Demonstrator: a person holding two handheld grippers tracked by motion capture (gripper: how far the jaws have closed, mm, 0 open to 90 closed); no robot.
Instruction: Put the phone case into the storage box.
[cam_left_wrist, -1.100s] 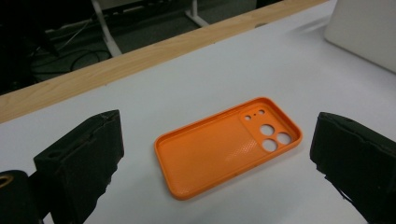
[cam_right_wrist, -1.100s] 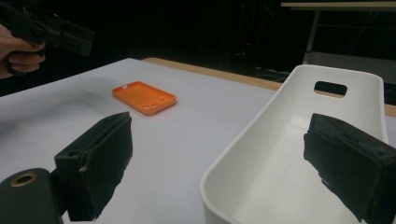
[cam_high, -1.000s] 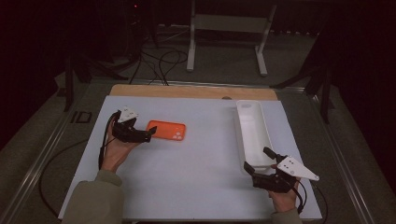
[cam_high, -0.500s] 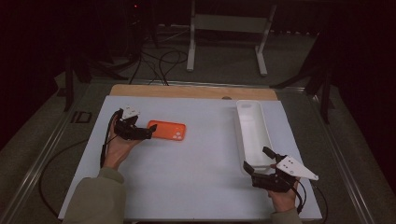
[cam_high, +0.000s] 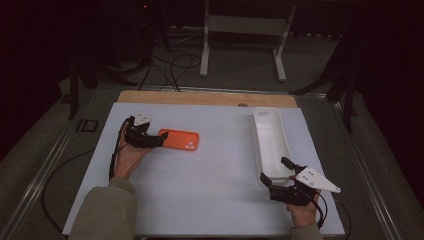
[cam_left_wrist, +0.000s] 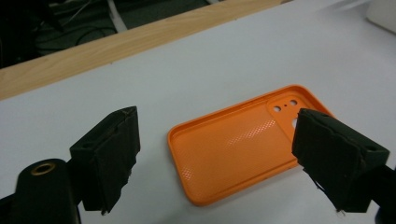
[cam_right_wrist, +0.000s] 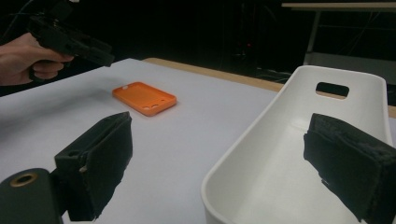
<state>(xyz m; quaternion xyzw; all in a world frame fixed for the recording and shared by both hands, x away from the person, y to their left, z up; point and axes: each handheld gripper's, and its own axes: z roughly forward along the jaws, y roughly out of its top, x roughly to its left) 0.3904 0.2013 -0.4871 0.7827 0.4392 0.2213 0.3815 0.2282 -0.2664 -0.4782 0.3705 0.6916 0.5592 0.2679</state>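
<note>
Left gripper (cam_high: 159, 140) sits at the near end of the orange case (cam_high: 179, 140), jaws spread wide, the case lying open side up between and just ahead of them (cam_left_wrist: 236, 144). Versus a second ago almost nothing has shifted: case in the same spot, left gripper maybe a touch closer, hard to tell at this size. So the grasp is not made yet. Right gripper (cam_high: 276, 172), jaws also apart and holding nothing, hovers at the near end of the white tray (cam_right_wrist: 280, 154), well apart from the case.
</note>
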